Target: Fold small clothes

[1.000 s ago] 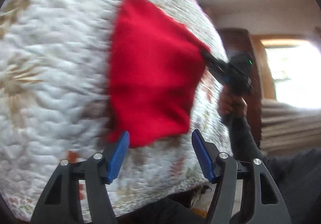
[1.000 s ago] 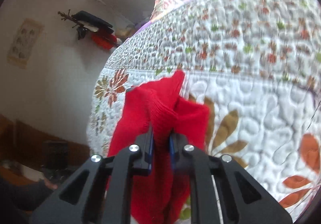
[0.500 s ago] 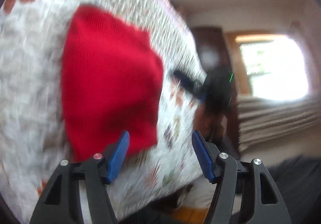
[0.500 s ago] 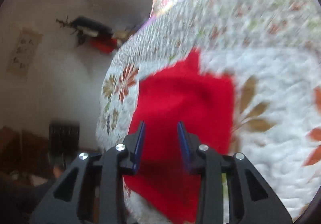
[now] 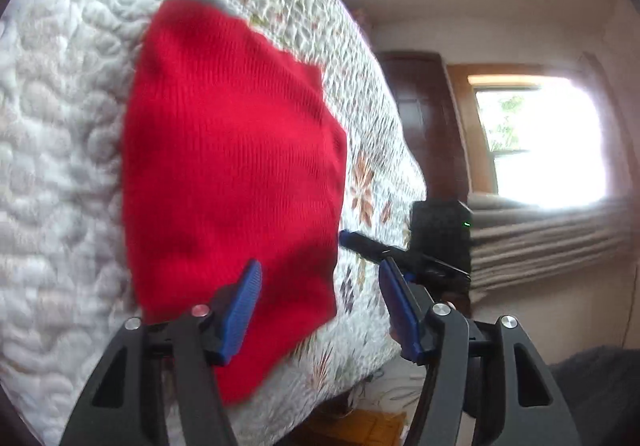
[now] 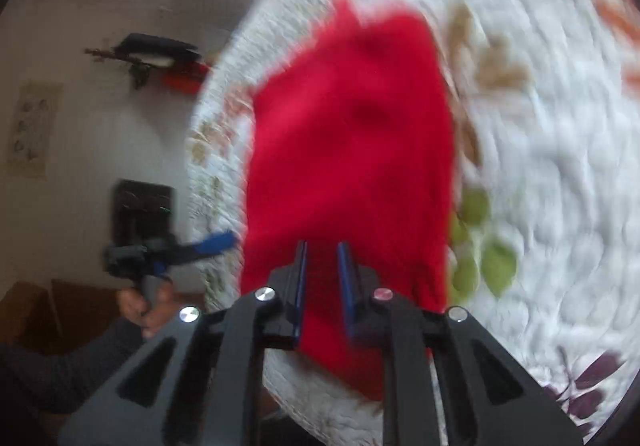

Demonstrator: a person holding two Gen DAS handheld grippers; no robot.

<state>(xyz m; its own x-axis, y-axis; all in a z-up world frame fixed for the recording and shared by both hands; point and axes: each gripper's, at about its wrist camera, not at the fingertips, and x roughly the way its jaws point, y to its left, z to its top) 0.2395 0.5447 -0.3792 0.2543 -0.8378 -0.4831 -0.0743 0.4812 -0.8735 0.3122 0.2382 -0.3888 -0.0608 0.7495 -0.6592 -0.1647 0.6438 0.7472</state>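
Observation:
A red knitted garment (image 5: 232, 166) lies folded flat on the white floral quilt (image 5: 60, 126), its near end hanging a little over the bed's edge. My left gripper (image 5: 318, 278) hovers open above the garment's near right corner and holds nothing. The right gripper (image 5: 352, 238) reaches in from the right, its blue tip just off the garment's right edge. In the blurred right wrist view the garment (image 6: 348, 134) fills the middle. My right gripper (image 6: 322, 258) stands over its near edge, jaws a narrow gap apart and not pinching the cloth. The left gripper (image 6: 212, 242) shows at the left.
The quilt (image 6: 540, 126) covers a bed whose edge drops off near both grippers. A hand (image 6: 144, 302) in a dark sleeve holds the left gripper. A bright window (image 5: 540, 142) and a dark wooden door (image 5: 424, 118) lie beyond the bed.
My right gripper let go of the garment's corner, drew back to the near edge, and its jaws narrowed again. The garment now lies flat. The left gripper stayed open and shifted slightly.

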